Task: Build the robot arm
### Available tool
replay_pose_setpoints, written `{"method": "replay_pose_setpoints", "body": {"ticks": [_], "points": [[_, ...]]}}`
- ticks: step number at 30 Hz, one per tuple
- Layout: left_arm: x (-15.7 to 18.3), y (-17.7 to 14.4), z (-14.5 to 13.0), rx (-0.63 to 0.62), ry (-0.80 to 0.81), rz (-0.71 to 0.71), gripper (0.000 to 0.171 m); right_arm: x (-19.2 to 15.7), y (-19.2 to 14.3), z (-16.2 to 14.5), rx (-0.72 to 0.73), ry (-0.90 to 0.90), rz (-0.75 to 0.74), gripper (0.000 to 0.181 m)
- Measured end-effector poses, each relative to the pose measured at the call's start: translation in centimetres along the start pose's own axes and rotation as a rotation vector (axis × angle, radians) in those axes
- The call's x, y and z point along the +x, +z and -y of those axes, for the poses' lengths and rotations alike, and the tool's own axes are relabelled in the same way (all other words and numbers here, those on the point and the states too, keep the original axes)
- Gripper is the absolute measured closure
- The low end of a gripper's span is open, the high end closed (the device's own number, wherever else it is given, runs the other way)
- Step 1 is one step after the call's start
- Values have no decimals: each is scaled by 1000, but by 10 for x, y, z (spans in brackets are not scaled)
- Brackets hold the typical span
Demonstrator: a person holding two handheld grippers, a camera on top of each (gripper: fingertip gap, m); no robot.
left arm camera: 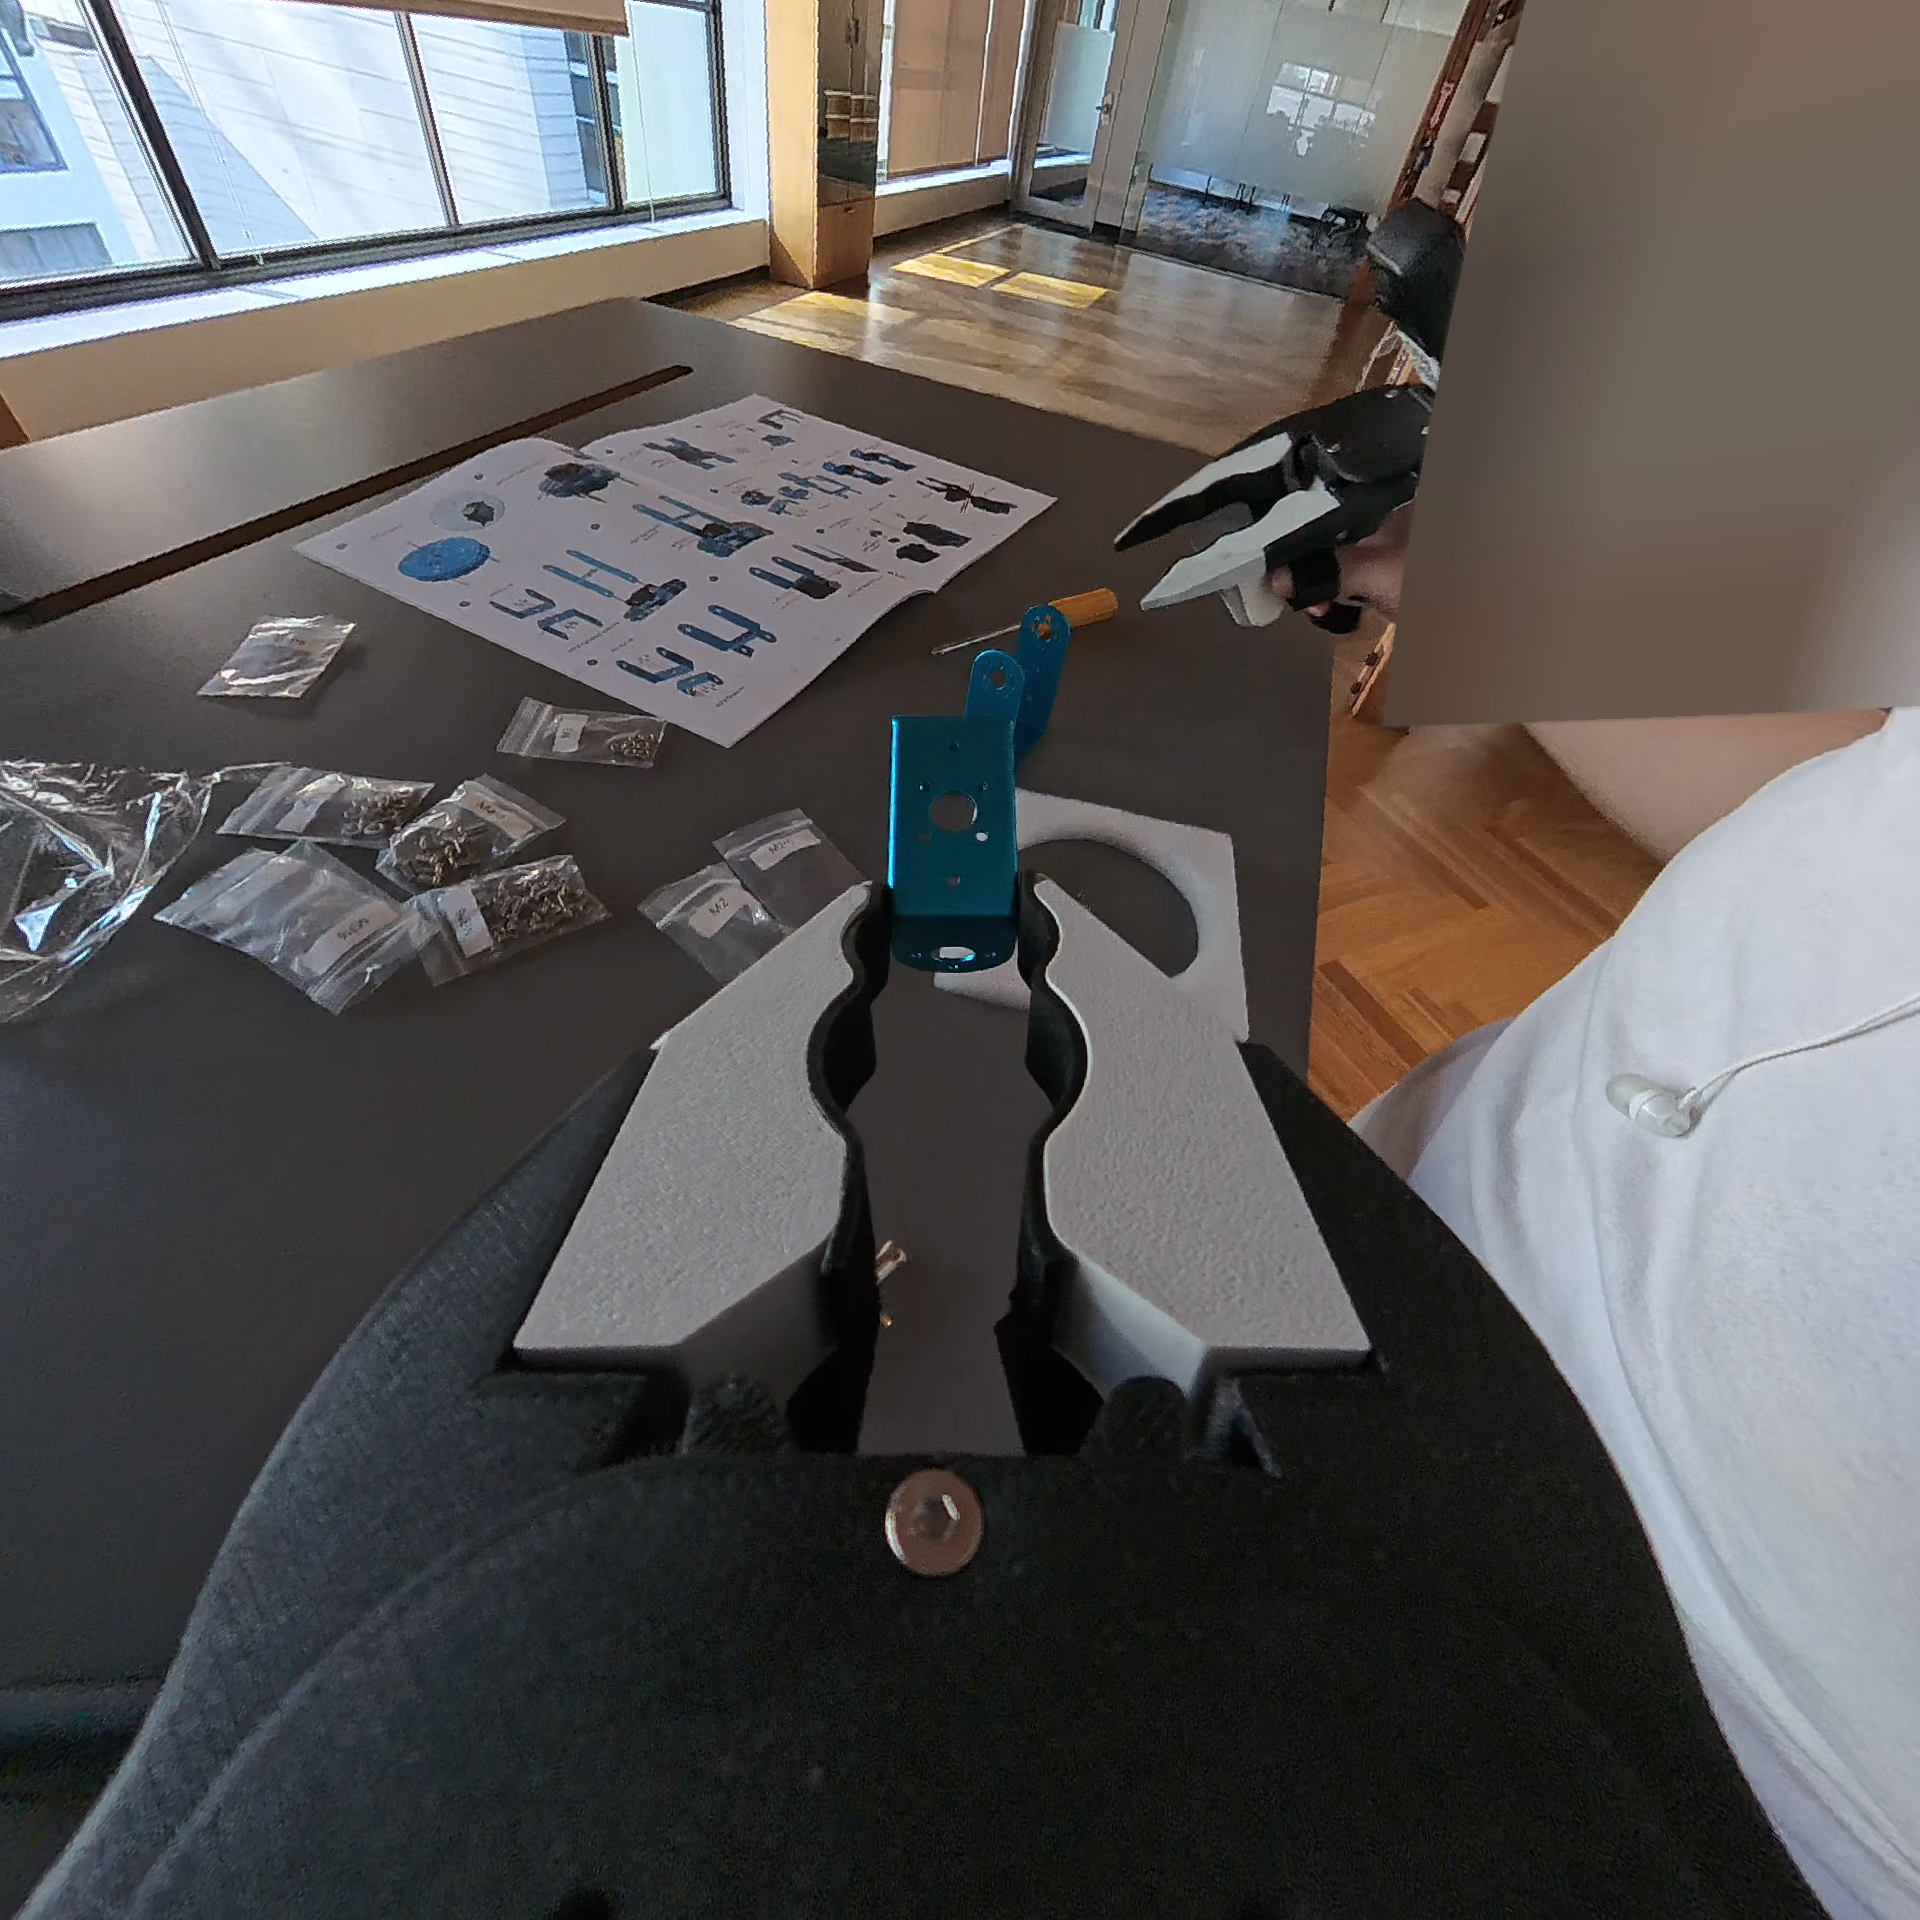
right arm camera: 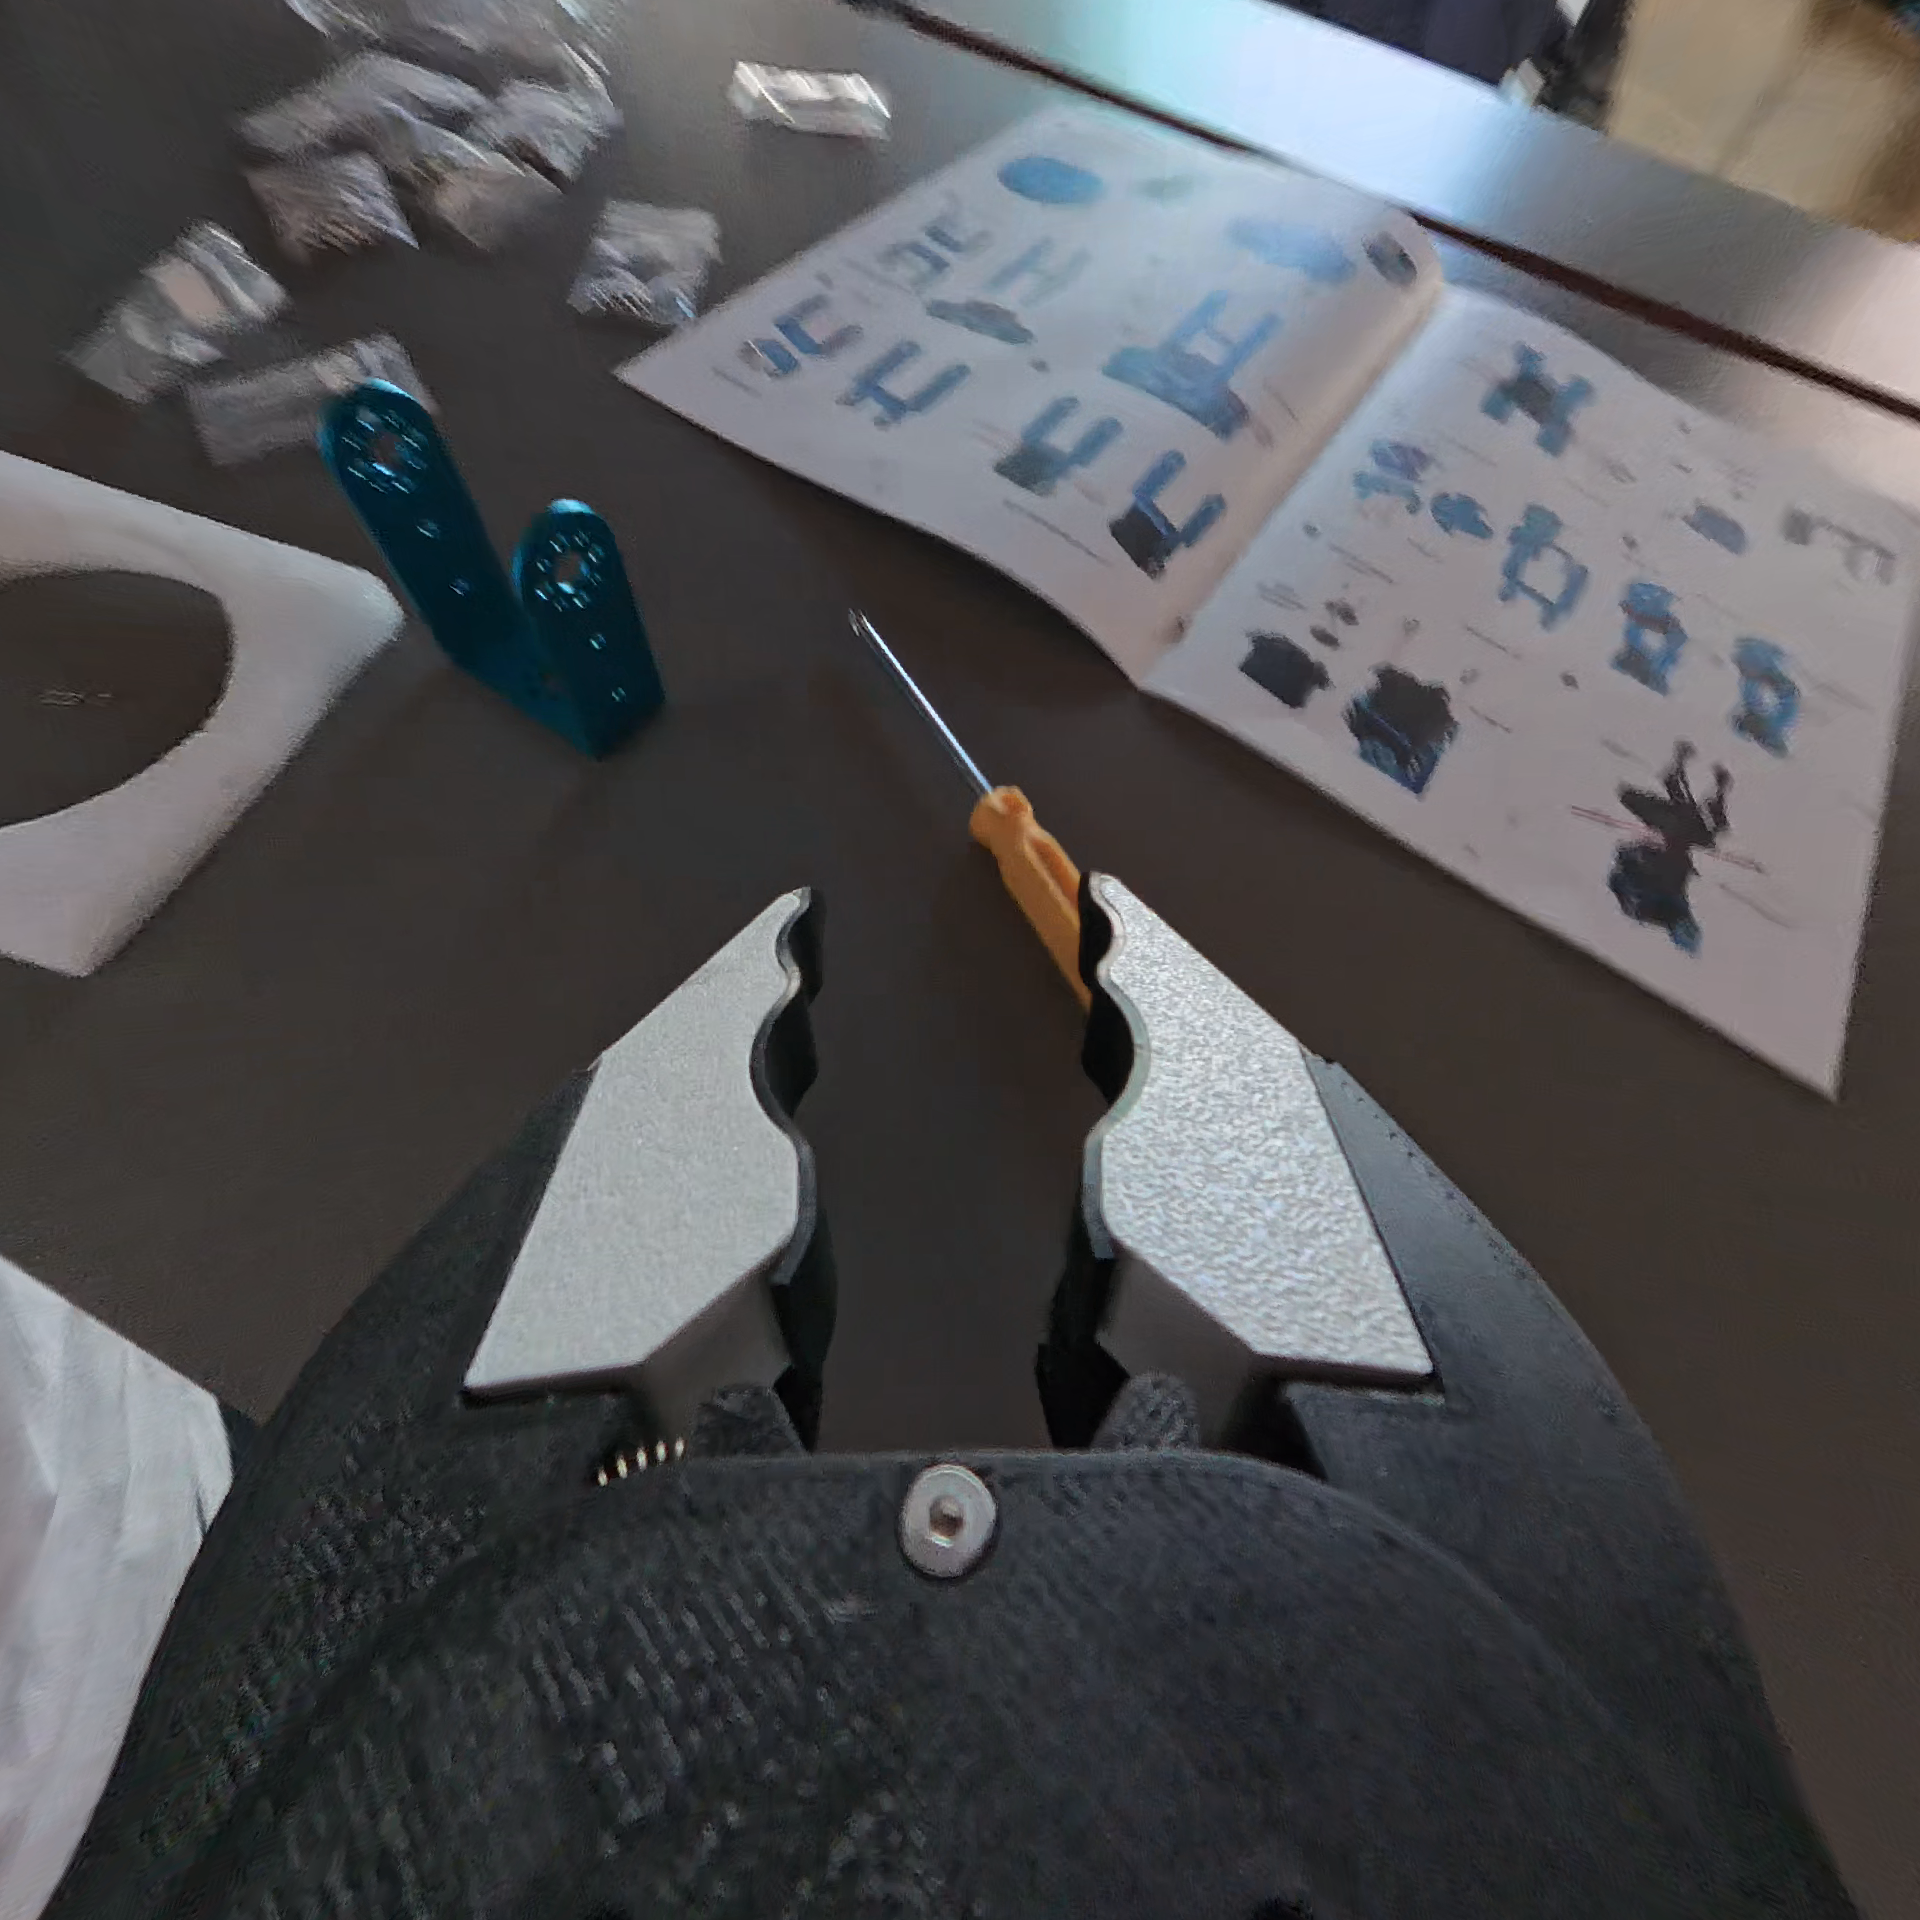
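- The left claw (left arm camera: 954,914) is clenched on a blue metal bracket (left arm camera: 951,852); it holds the bracket upright at the fingertips, above the dark tabletop (left arm camera: 312,1195), and the drilled face looks toward the camera.
- The right claw (right arm camera: 951,914) is released and grasps nothing; it hangs low over the tabletop, and its right finger is just beside the orange handle of a small screwdriver (right arm camera: 1013,847); I cannot tell if they touch.
- The screwdriver lies flat; its thin shaft points away, to the far left.
- A second blue U-shaped bracket (right arm camera: 551,613) stands on the tabletop, left of the screwdriver tip; a white foam piece (right arm camera: 301,665) with a round cutout lies further left.
- An open instruction booklet (right arm camera: 1351,499) lies on the far right; small clear bags of screws (left arm camera: 488,883) lie on the far left; loose clear plastic wrap (left arm camera: 62,862) lies beyond them in the left wrist view.
- My judgement: the handle is off-centre between the fingers; to grip it well, the right claw should move to the right, so both fingers take the handle squarely.
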State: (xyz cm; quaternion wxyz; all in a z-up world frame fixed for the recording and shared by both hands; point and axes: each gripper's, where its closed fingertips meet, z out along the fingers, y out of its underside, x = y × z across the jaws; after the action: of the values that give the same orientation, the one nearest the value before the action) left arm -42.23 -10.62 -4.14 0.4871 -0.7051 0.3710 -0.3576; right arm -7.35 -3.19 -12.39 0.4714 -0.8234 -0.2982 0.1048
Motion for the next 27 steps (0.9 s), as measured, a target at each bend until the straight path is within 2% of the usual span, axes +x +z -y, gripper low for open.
{"method": "replay_pose_setpoints", "body": {"ticks": [3,8,12,13,21,27], "points": [[6,8,9,-11,17,19,149,9,9,11,77,-90,110,126],[19,25,18,-29,11,66,149,11,39,-7,-30,-132,324,130],[30,41,20,-46,-8,113,149,12,48,-24,-114,-151,411,150],[33,46,20,-48,-13,124,149,12,46,-24,-112,-149,438,163],[48,87,27,-35,-52,158,148,41,21,-28,-60,-183,444,164],[57,111,33,-24,-59,165,149,109,-13,-35,-10,-129,340,164]]}}
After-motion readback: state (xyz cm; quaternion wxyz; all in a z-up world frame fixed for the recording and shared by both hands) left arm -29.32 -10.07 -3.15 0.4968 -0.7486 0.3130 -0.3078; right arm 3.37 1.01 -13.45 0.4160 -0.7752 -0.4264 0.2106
